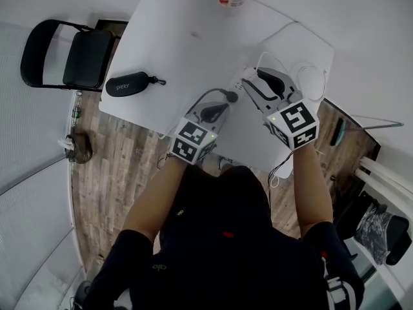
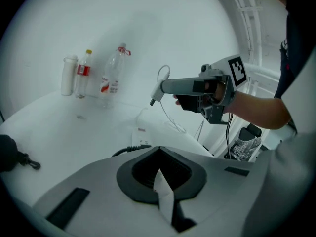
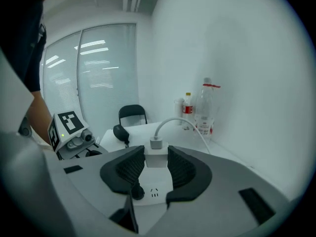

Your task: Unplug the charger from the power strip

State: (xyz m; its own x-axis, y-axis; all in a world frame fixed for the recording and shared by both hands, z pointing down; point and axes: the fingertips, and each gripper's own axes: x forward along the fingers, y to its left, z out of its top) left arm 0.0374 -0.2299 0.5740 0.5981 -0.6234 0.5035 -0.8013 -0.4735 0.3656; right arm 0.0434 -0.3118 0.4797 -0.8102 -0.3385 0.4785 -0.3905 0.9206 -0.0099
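My right gripper (image 3: 156, 164) is shut on the white charger (image 3: 156, 157), both pads pressing its sides. Its white cable (image 3: 173, 122) arcs away from the top. The white power strip (image 3: 154, 195) lies below the charger, with bare socket holes and a black cord beside them. In the left gripper view the right gripper (image 2: 157, 90) hangs in the air above the power strip (image 2: 148, 130), the charger at its tip and the cable drooping to the table. My left gripper (image 2: 160, 179) sits low at the strip's cord end (image 1: 219, 105), its pads together with only a thin white sliver between.
A black glasses case (image 1: 129, 84) lies at the table's left. Two bottles (image 2: 112, 75) and a white cylinder (image 2: 68, 76) stand at the far edge by the wall. A black chair (image 1: 71, 57) stands off the table's left end.
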